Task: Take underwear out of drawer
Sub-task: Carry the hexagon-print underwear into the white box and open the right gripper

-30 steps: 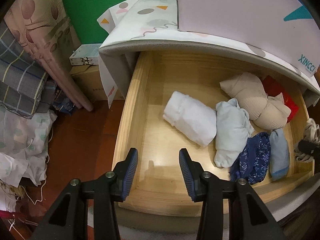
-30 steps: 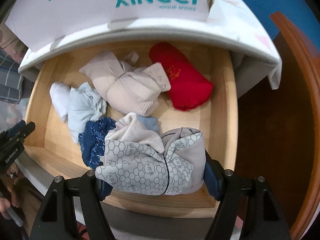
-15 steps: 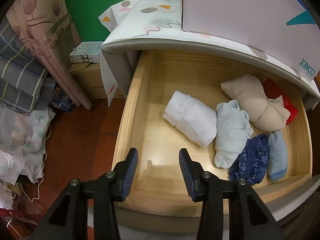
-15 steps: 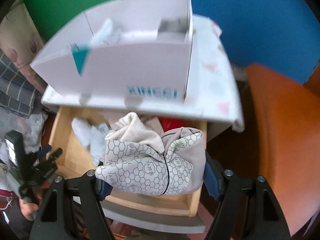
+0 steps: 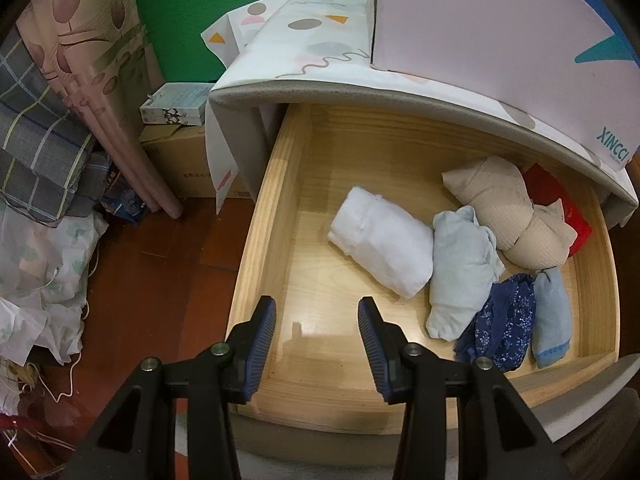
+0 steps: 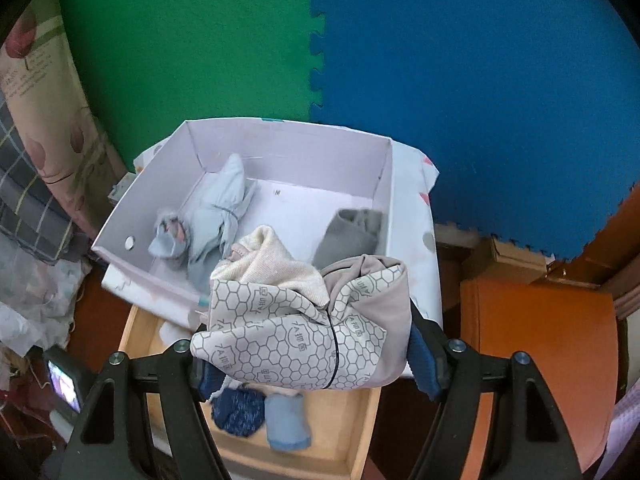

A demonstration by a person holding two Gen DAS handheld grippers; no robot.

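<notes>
My right gripper (image 6: 308,356) is squeezing a bundle of underwear (image 6: 304,320) between its two blue pads. The bundle is soft and puffy. Its front is pale grey with a honeycomb print of thin lines and tiny marks in the cells. A cream knit part pokes out at the top, and a thin dark band runs down the middle. It fills the whole gap between the pads and bulges over them. I hold it up in the air, above the open wooden drawer (image 6: 360,416) and in front of a white cardboard box (image 6: 384,184).

The box sits on the cabinet top, over a cloth with coloured shapes. Inside it lie a light blue bundle (image 6: 216,216) and a grey folded piece (image 6: 352,232), well apart from each other.

My left gripper (image 5: 316,328) has its pads apart with nothing between them. It hangs over the near left part of the drawer, where the wood is bare.

Further in the drawer I see a white roll (image 5: 384,244), and just beside it a pale blue piece (image 5: 460,272). Then come a dark blue dotted piece (image 5: 500,324), a small light blue roll (image 5: 552,316), a beige bundle (image 5: 508,208) and a red piece (image 5: 560,196) at the back right.

A green and blue foam wall (image 6: 460,80) stands behind the cabinet.
</notes>
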